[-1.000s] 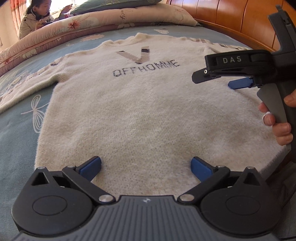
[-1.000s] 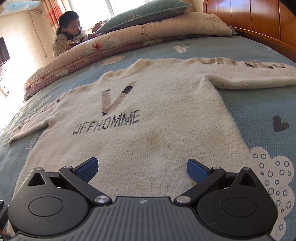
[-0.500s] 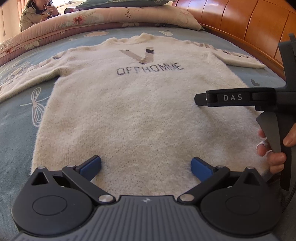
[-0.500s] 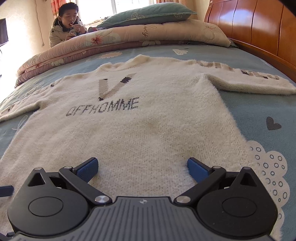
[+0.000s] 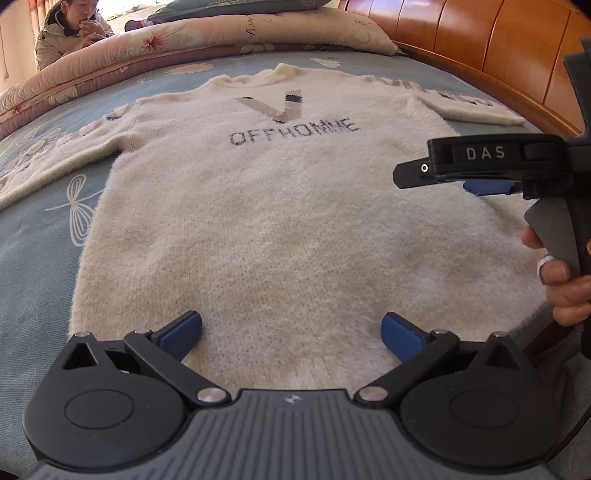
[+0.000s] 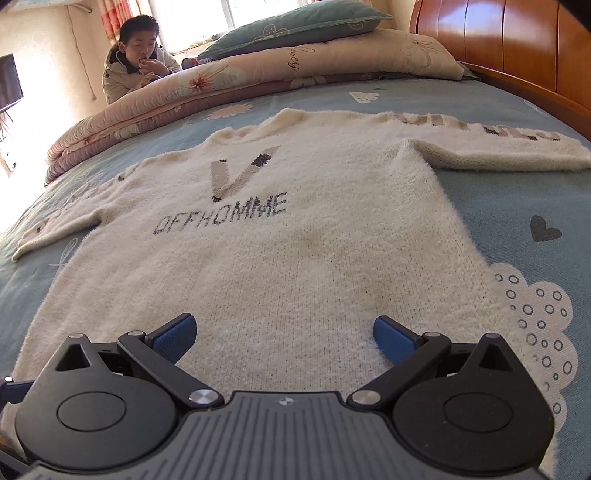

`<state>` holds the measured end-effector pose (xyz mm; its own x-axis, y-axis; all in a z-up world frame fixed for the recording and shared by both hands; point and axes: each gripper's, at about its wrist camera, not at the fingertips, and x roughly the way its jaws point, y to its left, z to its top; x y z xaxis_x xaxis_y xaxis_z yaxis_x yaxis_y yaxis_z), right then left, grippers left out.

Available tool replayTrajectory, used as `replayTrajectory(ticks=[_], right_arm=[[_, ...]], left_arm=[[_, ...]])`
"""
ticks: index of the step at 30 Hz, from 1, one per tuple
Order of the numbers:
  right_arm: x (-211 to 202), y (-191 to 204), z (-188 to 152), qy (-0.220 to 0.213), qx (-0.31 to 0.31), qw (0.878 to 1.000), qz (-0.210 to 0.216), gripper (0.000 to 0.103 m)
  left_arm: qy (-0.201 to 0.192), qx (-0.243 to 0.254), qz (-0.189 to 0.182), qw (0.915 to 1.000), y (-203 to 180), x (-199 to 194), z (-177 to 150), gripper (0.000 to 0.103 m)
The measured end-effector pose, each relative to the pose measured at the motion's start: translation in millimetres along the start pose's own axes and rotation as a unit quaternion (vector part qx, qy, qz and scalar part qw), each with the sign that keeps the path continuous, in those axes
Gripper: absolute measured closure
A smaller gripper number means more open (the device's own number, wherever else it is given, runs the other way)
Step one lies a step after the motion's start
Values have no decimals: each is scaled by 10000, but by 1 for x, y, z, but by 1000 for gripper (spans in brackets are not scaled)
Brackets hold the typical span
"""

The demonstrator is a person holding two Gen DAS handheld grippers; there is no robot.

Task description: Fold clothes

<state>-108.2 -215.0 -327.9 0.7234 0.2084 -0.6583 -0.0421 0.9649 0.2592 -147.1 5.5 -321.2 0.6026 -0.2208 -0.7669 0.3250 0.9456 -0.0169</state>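
Observation:
A cream fuzzy sweater (image 5: pixel 280 221) (image 6: pixel 295 240) with a "V" and "OFFHOMME" on the chest lies flat and face up on the blue bedsheet, both sleeves spread outward. My left gripper (image 5: pixel 291 330) hovers open over the sweater's bottom hem, with nothing between its blue pads. My right gripper (image 6: pixel 284 334) is also open above the hem, farther right, and holds nothing. In the left wrist view the right gripper's body appears from the side at the right edge, above the sweater's right flank, with a hand (image 5: pixel 561 284) on its handle.
A folded floral quilt (image 6: pixel 258 85) and a green pillow (image 6: pixel 295 26) lie across the far side of the bed. A wooden headboard (image 6: pixel 517 48) runs along the right. A person (image 6: pixel 136 59) sits beyond the quilt at the far left. Blue sheet (image 6: pixel 517 221) borders the sweater.
Both views shifted slightly over the hem: the cameras dipped half a second ago and have come back up. Both grippers stay open and the sweater has not moved.

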Motion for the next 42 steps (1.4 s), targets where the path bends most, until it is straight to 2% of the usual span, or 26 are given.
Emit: replayTrajectory(ticks=[4,8,12,15,18,26,31,35,38,40,42], right_arm=[[1,-10,16,95,700,9965,456,0],[13,-16,30,199,1345,9888,611,0],[22,-14,35,234,1530,9861,609,0],[26,-12,36,258,1534,9861,588,0],[27,-13,35,290,1530,9859,619,0],[28,-19,34,320,1674,9826,739,0],[28,-24,29,138,1996,9768,759,0],[27,-21,26,-13,2008,9772,690,0],[28,-10,25,-35,1699,9842,502,0],[29,-2,25,-41,1475,9884,350,0],[27,3,27,-78,1373,9902,262,0]], left_arm=[[-153,-284,-67,9995,18,-11,14,1],[-427,-121,97,9990,27,-20,34,1],[-545,55,42,9985,27,-6,53,1],[-411,13,68,9991,29,19,62,1],[-127,-429,-68,9990,41,42,58,1],[-716,-759,-379,9938,58,22,18,1],[-835,-953,-617,9900,71,17,13,1],[-830,-1684,-761,9793,87,12,28,1],[-1196,-2094,-674,9681,112,-2,40,1],[-1378,-2434,-524,9587,137,-10,48,1],[-1537,-2923,-402,9430,171,-15,54,3]])
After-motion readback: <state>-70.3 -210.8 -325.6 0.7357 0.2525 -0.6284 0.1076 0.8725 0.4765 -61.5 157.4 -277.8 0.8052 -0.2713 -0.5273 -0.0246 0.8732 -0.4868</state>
